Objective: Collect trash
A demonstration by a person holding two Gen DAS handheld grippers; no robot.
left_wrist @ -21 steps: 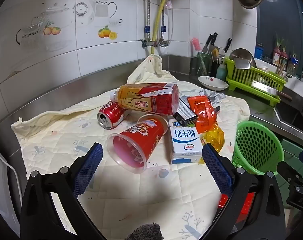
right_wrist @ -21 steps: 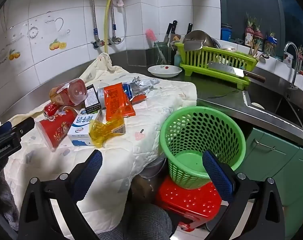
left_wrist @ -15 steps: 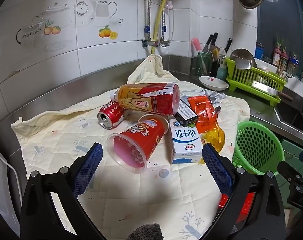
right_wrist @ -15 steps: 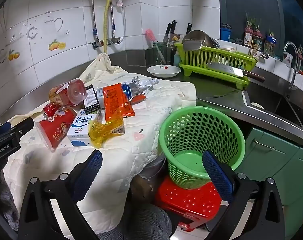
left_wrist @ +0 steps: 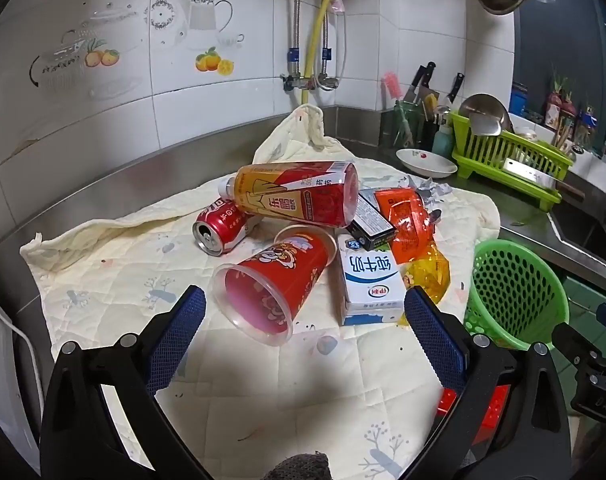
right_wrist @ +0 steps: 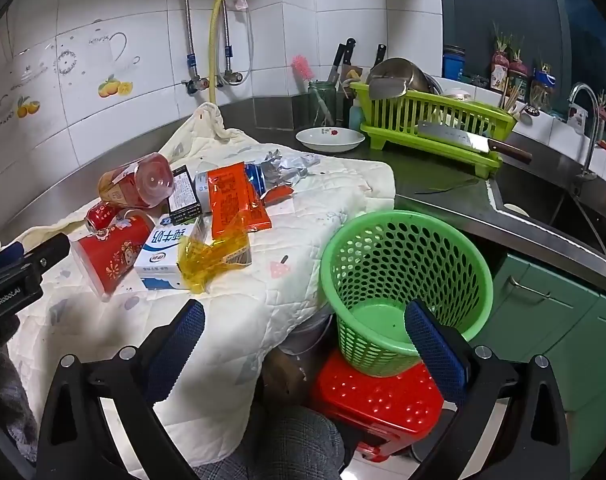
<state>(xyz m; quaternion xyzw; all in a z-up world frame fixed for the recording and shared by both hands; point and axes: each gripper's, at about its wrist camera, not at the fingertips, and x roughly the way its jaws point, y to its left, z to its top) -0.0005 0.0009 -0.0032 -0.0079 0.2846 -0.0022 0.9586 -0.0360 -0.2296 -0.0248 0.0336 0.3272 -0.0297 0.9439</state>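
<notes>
Trash lies in a heap on a cream quilted cloth: a red paper cup on its side, a red can, a red and yellow bottle, a white milk carton, a black box, orange and yellow wrappers. My left gripper is open just before the cup, empty. My right gripper is open and empty, above the cloth's edge beside the green basket. The heap also shows in the right wrist view, with the cup at the left.
The basket stands on a red stool beside the counter. A white dish, a green dish rack with a cleaver, a knife jar and a sink are at the back right. The tiled wall with pipes is behind.
Both views have barely shifted. Both grippers stay open and nothing in the heap has moved.
</notes>
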